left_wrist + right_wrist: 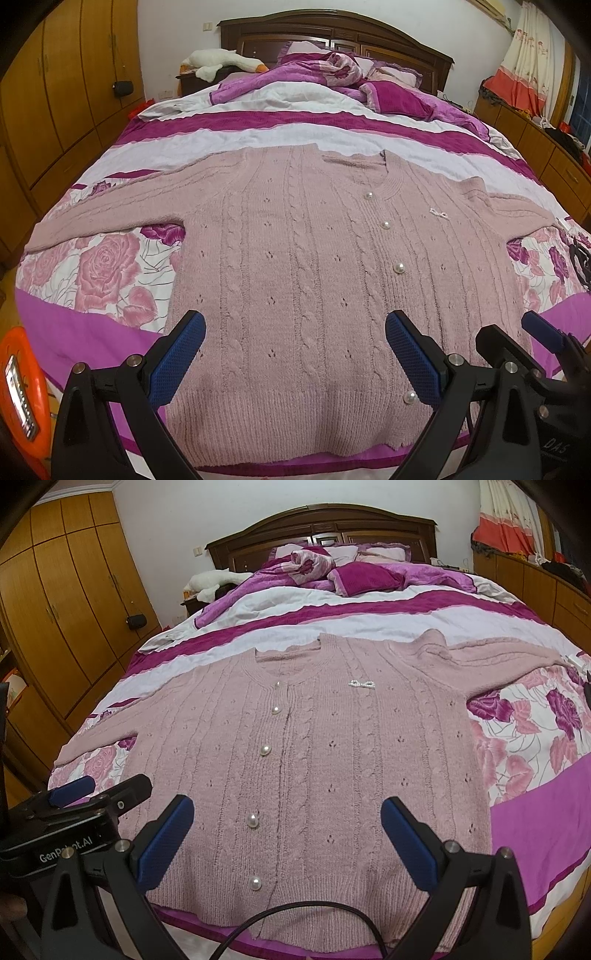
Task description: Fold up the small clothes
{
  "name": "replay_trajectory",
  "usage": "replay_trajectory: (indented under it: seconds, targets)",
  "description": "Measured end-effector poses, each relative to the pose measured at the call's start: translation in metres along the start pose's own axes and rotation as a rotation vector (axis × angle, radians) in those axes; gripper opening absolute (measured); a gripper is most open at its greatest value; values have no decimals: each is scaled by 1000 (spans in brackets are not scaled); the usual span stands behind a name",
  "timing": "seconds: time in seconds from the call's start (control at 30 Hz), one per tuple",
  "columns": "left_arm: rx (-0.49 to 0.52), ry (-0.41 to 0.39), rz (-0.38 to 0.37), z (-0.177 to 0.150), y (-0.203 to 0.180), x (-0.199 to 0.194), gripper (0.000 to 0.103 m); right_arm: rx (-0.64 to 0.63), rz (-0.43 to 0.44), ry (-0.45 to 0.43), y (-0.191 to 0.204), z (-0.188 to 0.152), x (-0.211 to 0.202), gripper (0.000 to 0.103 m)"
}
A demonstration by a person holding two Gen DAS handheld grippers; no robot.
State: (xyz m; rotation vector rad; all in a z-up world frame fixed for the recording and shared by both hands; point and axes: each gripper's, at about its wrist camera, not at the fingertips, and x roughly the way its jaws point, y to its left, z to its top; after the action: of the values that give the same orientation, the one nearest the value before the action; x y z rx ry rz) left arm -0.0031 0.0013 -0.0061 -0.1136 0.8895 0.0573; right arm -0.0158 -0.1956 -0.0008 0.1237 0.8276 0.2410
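1. I take the pink cable-knit cardigan with pearl buttons [295, 258] as my landmark; it lies flat and face up on the bed with the purple-and-white rose-print cover [110, 273], hem nearest me, neckline toward the dark wooden headboard [332, 37], both sleeves spread outward.

2. My left tool [295, 354] hangs just above the hem with its blue pads wide apart and nothing between them; my right tool [288, 842] is the same, wide open and empty, over the hem on the button side.

3. The step I judge to be in hand is the first fold, so I would start with a sleeve; the sleeve on the cardigan's left [103, 214] lies straight, the one on its right [498, 650] looks bunched at the shoulder and wants smoothing first.

4. I would pinch only the knit, not the bed cover beneath; the cover could lift with it.

5. I would keep the pads off the pearl buttons [265, 750] and the small pearl bow [361, 684]; the loose knit may stretch, so I would lift low and lay it across the body evenly.

6. The black cable [295, 919] near the hem could snag; I would keep it clear.
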Motion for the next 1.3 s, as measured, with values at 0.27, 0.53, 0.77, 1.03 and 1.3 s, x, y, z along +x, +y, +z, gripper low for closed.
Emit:
replay_trajectory:
  seconds: [0.27, 0.53, 0.77, 1.03, 1.3]
  targets:
    - [-1, 2, 0, -1, 0, 1, 81, 0, 2, 0, 0, 0, 0, 103]
    - [1, 5, 1, -3, 0, 1, 81, 0, 2, -1, -1, 0, 0, 103]
    - [2, 5, 1, -3, 0, 1, 81, 1, 2, -1, -1, 0, 0, 103]
    - [1, 5, 1, -2, 0, 1, 81, 2, 4, -2, -1, 0, -1, 103]
    - [6, 11, 9, 2, -2, 4, 81, 5, 4, -7, -4, 2, -3, 103]
